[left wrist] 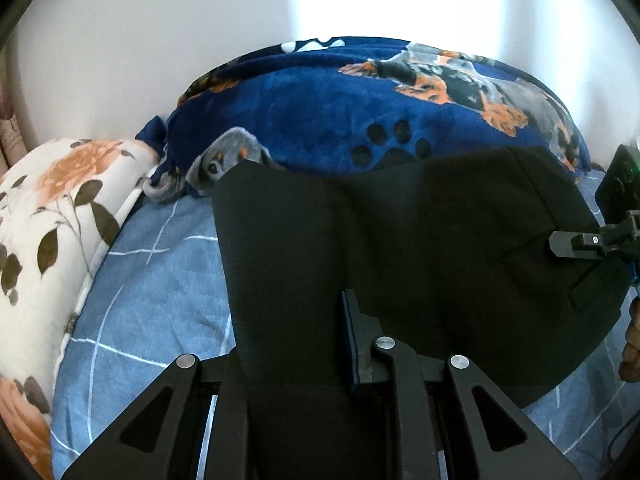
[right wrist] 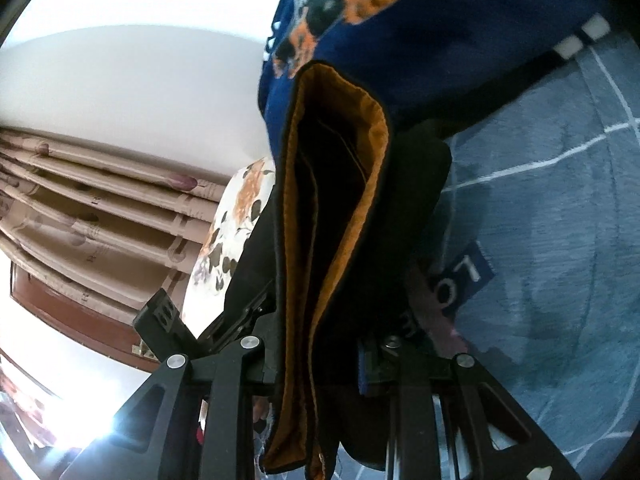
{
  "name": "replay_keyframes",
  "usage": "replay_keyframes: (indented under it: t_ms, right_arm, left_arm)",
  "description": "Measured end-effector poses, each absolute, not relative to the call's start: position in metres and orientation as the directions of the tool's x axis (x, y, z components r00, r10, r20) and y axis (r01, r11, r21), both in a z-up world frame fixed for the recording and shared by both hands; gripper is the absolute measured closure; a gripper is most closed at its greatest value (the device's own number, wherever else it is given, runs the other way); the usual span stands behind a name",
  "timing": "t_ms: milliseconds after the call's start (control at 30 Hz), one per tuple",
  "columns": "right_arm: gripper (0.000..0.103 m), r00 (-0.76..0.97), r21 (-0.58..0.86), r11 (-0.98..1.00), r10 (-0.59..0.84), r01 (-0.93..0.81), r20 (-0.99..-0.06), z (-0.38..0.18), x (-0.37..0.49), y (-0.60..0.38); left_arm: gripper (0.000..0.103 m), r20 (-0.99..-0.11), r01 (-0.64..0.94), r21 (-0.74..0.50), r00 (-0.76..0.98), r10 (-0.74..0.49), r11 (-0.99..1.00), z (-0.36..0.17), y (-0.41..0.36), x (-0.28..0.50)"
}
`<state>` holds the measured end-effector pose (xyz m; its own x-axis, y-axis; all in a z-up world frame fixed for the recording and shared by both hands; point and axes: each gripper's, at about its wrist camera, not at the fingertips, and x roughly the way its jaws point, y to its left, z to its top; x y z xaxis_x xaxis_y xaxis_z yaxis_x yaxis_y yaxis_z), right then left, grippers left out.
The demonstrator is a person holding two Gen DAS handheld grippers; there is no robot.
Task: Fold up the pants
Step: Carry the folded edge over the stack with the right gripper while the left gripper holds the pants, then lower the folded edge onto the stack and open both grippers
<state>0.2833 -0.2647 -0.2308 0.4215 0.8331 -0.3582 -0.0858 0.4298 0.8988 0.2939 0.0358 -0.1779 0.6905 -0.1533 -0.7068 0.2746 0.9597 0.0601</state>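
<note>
Black pants [left wrist: 420,240] hang spread between my two grippers just above the bed. My left gripper [left wrist: 296,340] is shut on one end, with the cloth running down between its fingers and hiding the left one. At the right edge of the left wrist view, my right gripper [left wrist: 568,242] pinches the other end. In the right wrist view the pants' waistband [right wrist: 336,200] gapes, showing an orange lining, and my right gripper [right wrist: 316,344] is shut on it.
A dark blue dog-print blanket [left wrist: 340,112] is heaped at the back of the bed. A floral pillow [left wrist: 60,220] lies at the left. Light blue checked sheet [left wrist: 160,280] lies beneath. Curtains [right wrist: 100,208] hang beyond. A person's hand [left wrist: 632,340] shows at the right edge.
</note>
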Motion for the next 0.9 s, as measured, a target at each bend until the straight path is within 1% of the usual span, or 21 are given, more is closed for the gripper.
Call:
replay_keyframes:
  t_ms: [233,300,367,500,567,700,767,900]
  right_arm:
    - [0.079,0.424,0.888,0.456,0.815,-0.052,-0.394,-0.245,0.288,-0.269]
    - [0.079,0.425,0.875,0.481,0.804,-0.052,-0.417,-0.244,0.289,-0.266]
    - [0.079,0.422,0.854,0.518,0.786,-0.052,-0.451,-0.245,0.291,-0.265]
    - [0.079,0.429,0.815,0.576,0.753,-0.065,-0.498,-0.244,0.293,-0.261]
    - [0.078,0.436,0.775,0.627,0.722,-0.084,-0.537,-0.241,0.291,-0.257]
    - [0.077,0.453,0.739,0.668,0.688,-0.089,-0.567,-0.237,0.291,-0.250]
    - [0.076,0.465,0.717,0.691,0.666,-0.091,-0.583,-0.235,0.289,-0.247]
    - [0.075,0.483,0.680,0.726,0.633,-0.099,-0.606,-0.232,0.288,-0.233]
  left_arm:
    - [0.072,-0.711,0.246,0.067,0.692,-0.126,0.967,-0.187,0.042,0.297]
    - [0.067,-0.708,0.233,0.082,0.698,-0.108,0.969,-0.190,0.043,0.297]
    - [0.058,-0.706,0.218,0.087,0.702,-0.094,0.972,-0.192,0.045,0.298]
    - [0.050,-0.705,0.195,0.083,0.705,-0.080,0.977,-0.197,0.050,0.298]
    - [0.047,-0.701,0.185,0.088,0.710,-0.071,0.979,-0.198,0.051,0.298]
    - [0.040,-0.703,0.164,0.087,0.709,-0.056,0.983,-0.201,0.054,0.300]
    - [0.030,-0.709,0.137,0.089,0.704,-0.034,0.987,-0.203,0.057,0.303]
    - [0.028,-0.726,0.109,0.078,0.688,-0.019,0.991,-0.207,0.063,0.307]
